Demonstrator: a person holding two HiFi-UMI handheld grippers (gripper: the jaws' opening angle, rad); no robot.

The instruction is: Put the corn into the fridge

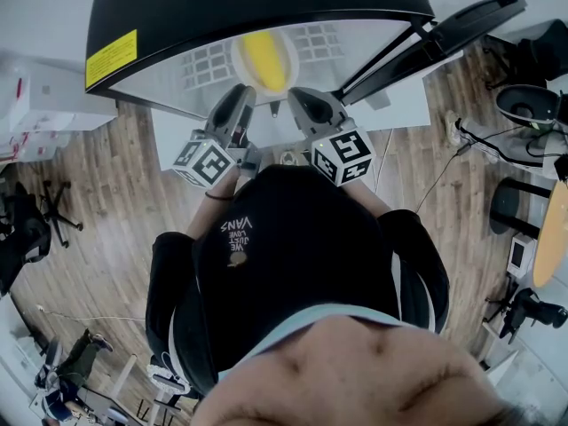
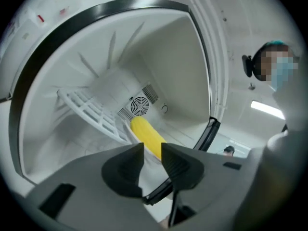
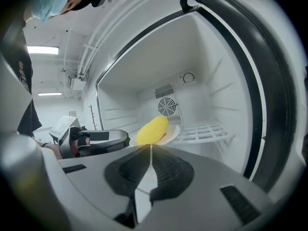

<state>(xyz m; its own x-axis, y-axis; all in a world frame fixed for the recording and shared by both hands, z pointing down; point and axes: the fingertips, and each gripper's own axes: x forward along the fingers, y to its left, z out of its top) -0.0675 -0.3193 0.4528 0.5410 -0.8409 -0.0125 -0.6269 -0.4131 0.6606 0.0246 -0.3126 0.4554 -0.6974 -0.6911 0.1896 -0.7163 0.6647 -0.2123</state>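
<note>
Corn: the yellow corn cob point(image 3: 151, 130) lies on a round white plate point(image 3: 172, 131) inside the black, white-lined fridge point(image 3: 202, 57).
Bearing: just ahead, between both tips; neither clearly nearer.
Axis: front to back, near end facing the jaws.
Left hand-held gripper point(image 2: 152, 150): slightly parted, gripping nothing.
Right hand-held gripper point(image 3: 150, 150): closed, empty.

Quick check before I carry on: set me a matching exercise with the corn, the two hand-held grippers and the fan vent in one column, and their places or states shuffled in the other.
Things:
1. corn
2. left hand-held gripper
3. right hand-held gripper
4. fan vent

Places or states:
A. jaws together, nothing between them
B. set in the back wall of the fridge
C. yellow, lying inside the fridge
D. jaws apart, gripping nothing

Pairs: 1-C, 2-D, 3-A, 4-B
</note>
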